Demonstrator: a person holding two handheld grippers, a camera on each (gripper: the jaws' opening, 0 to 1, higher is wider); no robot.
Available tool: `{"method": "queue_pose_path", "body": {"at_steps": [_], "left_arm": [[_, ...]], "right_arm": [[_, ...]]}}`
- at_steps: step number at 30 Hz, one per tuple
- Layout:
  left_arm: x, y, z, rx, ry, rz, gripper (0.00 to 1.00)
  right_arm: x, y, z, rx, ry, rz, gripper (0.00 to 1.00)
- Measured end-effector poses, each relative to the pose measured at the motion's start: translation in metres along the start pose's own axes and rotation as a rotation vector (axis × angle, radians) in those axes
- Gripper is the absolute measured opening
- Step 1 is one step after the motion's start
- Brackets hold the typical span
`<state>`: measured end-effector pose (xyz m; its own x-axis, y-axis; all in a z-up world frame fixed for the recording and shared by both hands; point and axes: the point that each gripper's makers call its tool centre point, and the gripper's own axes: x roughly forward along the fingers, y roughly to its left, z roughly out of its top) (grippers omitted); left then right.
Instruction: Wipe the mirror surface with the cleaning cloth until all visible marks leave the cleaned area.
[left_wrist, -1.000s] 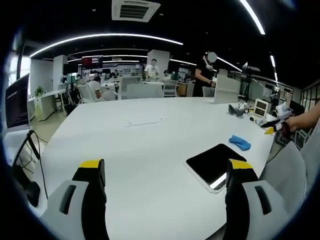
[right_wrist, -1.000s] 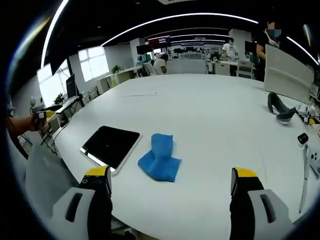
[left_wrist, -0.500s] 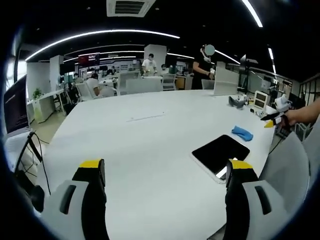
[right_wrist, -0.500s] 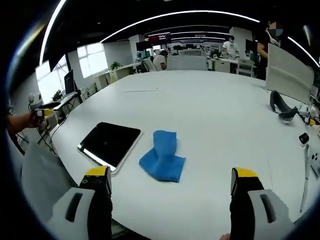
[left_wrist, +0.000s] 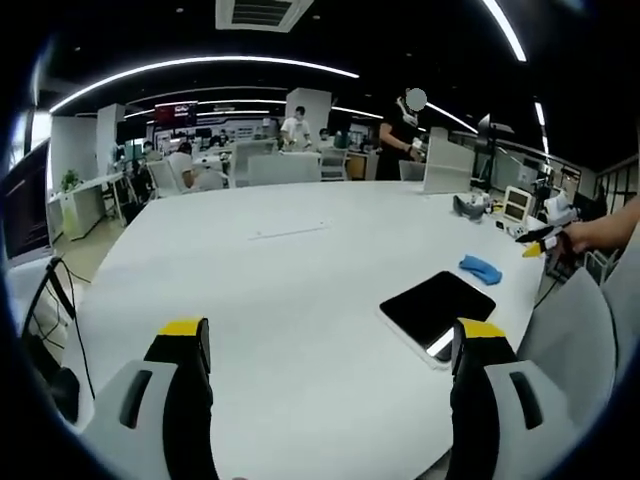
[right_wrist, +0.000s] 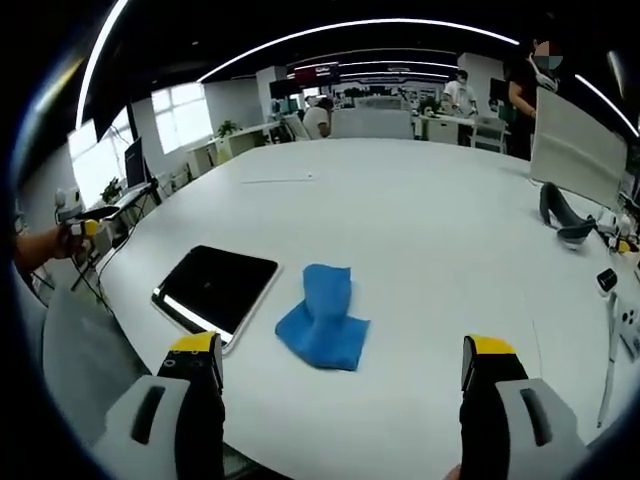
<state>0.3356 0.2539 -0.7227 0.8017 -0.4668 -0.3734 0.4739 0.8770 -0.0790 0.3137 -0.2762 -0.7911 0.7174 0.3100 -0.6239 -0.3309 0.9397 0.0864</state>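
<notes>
A dark rectangular mirror (right_wrist: 214, 291) with a white rim lies flat on the white table (right_wrist: 420, 220), near its edge. A crumpled blue cleaning cloth (right_wrist: 324, 317) rests just right of it, touching nothing else. My right gripper (right_wrist: 340, 370) hovers open above the table, short of the cloth, with nothing between its jaws. In the left gripper view the mirror (left_wrist: 437, 309) lies at the right, with the cloth (left_wrist: 481, 269) beyond it. My left gripper (left_wrist: 325, 355) stands open over bare table. The right gripper (left_wrist: 540, 243), held in a hand, shows far right.
A black headset (right_wrist: 560, 215) and small devices (right_wrist: 612, 300) sit at the table's right. A white upright panel (right_wrist: 575, 145) stands behind them. A grey chair back (right_wrist: 70, 360) is at the near left. People stand among desks far back. Cables (left_wrist: 50, 300) hang left.
Both views have shifted slightly with the hands. The mirror and cloth lie where they were, and both grippers stay open.
</notes>
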Motion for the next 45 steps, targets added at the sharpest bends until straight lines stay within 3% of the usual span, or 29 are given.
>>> {"method": "queue_pose_path", "body": {"at_steps": [15, 23, 26, 27, 41, 45], "left_arm": [[0.004, 0.004, 0.003, -0.057, -0.026, 0.001, 0.99], [0.005, -0.002, 0.004, -0.035, -0.04, -0.004, 0.99], [0.002, 0.004, 0.0, -0.007, -0.012, 0.028, 0.99], [0.002, -0.001, -0.004, -0.025, 0.012, -0.006, 0.99], [0.005, 0.002, -0.008, -0.025, 0.043, 0.007, 0.99], [0.004, 0.004, -0.006, -0.035, 0.028, 0.023, 0.99]], "right_arm": [[-0.012, -0.012, 0.001, 0.052, -0.022, -0.037, 0.98], [-0.01, -0.014, -0.004, 0.058, -0.016, -0.042, 0.98], [-0.009, -0.015, -0.001, 0.058, -0.023, -0.044, 0.98], [-0.009, -0.015, 0.0, 0.059, -0.023, -0.044, 0.98], [-0.003, -0.009, 0.005, 0.053, -0.014, -0.043, 0.98], [-0.004, -0.005, 0.009, 0.04, -0.002, -0.048, 0.98]]}}
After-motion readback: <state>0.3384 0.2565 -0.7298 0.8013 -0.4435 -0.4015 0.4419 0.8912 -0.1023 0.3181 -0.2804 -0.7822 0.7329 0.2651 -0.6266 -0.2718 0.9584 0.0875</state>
